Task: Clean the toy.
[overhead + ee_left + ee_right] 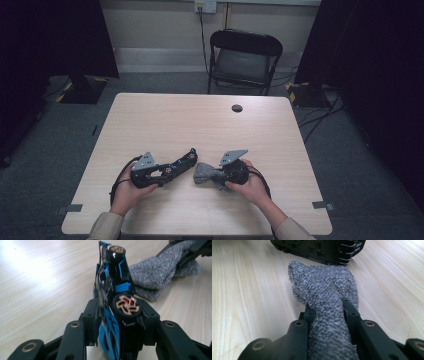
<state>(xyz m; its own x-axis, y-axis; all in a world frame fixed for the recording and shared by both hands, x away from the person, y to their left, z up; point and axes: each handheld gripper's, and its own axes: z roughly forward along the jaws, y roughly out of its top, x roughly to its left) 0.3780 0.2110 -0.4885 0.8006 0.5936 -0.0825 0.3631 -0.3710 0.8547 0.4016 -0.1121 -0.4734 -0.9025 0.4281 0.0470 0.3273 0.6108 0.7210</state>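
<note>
High view gives me both grips set, my left gripper (172, 169) clamped on the glossy black-and-blue toy car (181, 163), my right gripper (212, 175) pinching the speckled grey cloth (203, 173) just beside it on the pale wooden table (165, 120), wiping not yet begun.

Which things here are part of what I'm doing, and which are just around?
In use:
- toy car, clamped in the left claw
- grey cloth, clamped in the right claw

Just around:
- folding chair behind the table
- wall socket
- floor cables
</note>
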